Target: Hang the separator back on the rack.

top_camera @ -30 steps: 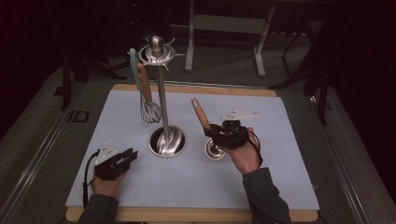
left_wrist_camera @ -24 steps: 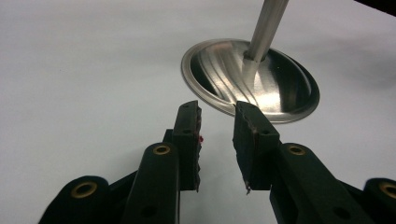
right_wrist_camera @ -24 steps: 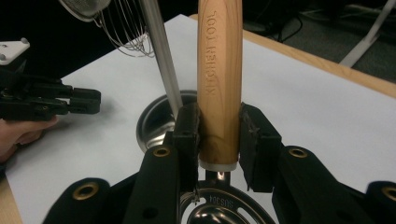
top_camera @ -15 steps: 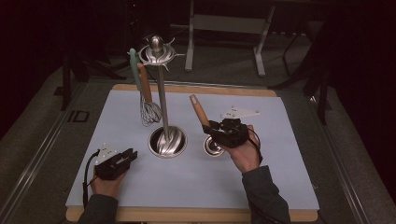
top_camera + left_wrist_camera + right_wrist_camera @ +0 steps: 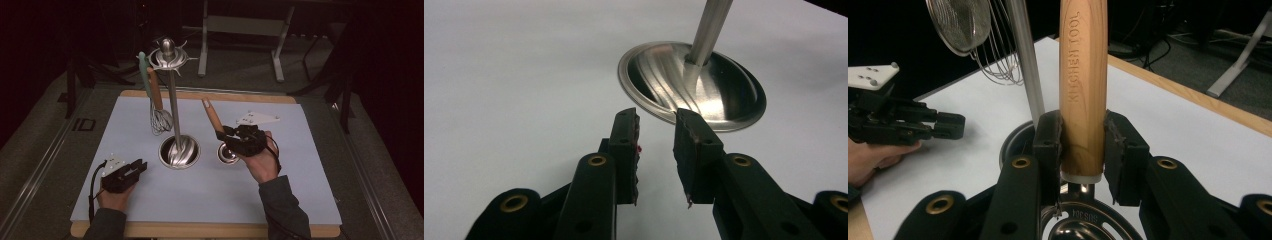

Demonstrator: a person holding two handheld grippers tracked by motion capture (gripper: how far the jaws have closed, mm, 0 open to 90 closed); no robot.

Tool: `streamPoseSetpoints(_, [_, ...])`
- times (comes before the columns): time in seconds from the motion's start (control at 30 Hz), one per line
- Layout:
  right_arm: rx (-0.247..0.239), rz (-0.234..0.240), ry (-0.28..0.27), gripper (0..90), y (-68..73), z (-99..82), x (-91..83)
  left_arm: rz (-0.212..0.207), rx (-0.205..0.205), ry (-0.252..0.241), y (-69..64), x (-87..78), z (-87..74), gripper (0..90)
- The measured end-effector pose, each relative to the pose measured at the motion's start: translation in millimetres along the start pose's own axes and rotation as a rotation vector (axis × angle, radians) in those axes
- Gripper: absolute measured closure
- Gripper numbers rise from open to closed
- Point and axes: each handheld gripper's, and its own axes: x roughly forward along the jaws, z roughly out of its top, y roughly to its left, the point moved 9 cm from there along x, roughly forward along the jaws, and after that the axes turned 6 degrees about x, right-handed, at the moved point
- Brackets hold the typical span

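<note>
A steel utensil stand [image 5: 179, 151] with a tall pole [image 5: 1025, 60] rises from the middle of the pale mat. From its top hooks hang a wire whisk [image 5: 161, 120] and a mesh strainer [image 5: 960, 22]. My right gripper [image 5: 235, 137] is shut on the lower end of a wooden handle [image 5: 1083, 75] stamped KITCHEN TOOL. The handle leans up and to the left, and its round metal head [image 5: 227, 153] sits on the mat right of the stand. My left gripper [image 5: 137, 167] rests low at the front left. It stands open and empty, pointing at the stand's base [image 5: 704, 85].
The mat [image 5: 300, 200] lies on a wooden board with dark floor around it. A metal frame [image 5: 240, 25] stands beyond the far edge. Bare mat stretches along the front and at the right.
The top of the wooden handle in my right gripper has tipped slightly to the left and away. The left gripper has stayed still.
</note>
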Motion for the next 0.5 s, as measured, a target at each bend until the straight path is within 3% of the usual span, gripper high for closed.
streamPoseSetpoints(0.17, [-0.008,0.008,-0.024,70.1,2.0,8.2,-2.9,0.001,0.0,0.001,0.2,0.2,-0.1,71.0])
streamPoseSetpoints(0.27, [-0.01,0.038,-0.049,70.1,5.4,15.3,-6.2,0.003,0.0,0.002,0.2,0.3,-0.1,71.0])
streamPoseSetpoints(0.5, [-0.047,0.05,-0.086,70.1,14.1,30.2,-12.1,0.001,0.001,0.006,0.0,0.6,-0.2,71.0])
